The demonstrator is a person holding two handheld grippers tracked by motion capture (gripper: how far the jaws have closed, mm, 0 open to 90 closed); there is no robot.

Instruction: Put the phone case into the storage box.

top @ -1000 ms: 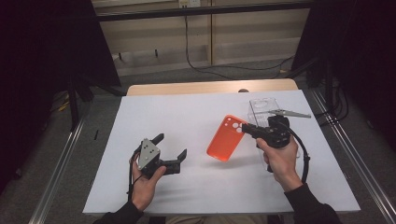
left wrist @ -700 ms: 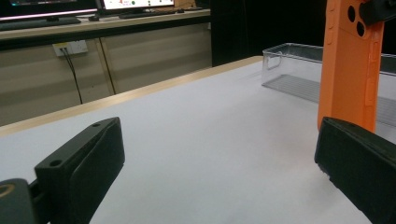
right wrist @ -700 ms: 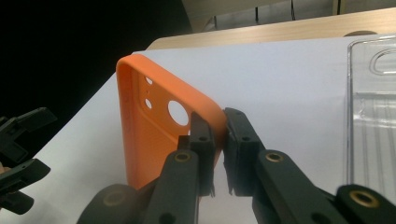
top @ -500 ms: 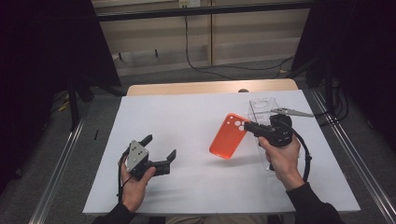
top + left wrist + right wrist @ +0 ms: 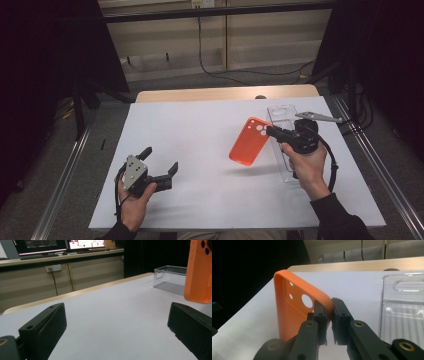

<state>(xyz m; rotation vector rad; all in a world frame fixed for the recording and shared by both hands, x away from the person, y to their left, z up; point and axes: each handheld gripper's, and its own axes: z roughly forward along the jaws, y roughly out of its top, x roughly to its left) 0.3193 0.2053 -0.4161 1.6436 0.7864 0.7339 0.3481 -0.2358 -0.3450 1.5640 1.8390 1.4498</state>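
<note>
Right gripper (image 5: 271, 132) is clamped on the camera-hole edge of the orange phone case (image 5: 249, 141), one jaw on each side of the case wall. I hold the case lifted off the white table (image 5: 200, 150), tilted, its shadow on the sheet below. Just beside my right hand (image 5: 306, 165) lies a clear plastic tray (image 5: 281, 114), flat on the table near its right edge. Nothing stands between the case and the open middle of the table.

Left gripper (image 5: 161, 169) sits low near the front left corner, well apart from the case, jaws spread wide with nothing between them.

Right gripper view shows the pinch itself and the ribbed floor of the tray (image 5: 402, 312). Left gripper view shows the case (image 5: 198, 270) hanging clear above the sheet, plus monitors (image 5: 60, 244) on a desk beyond the table.
</note>
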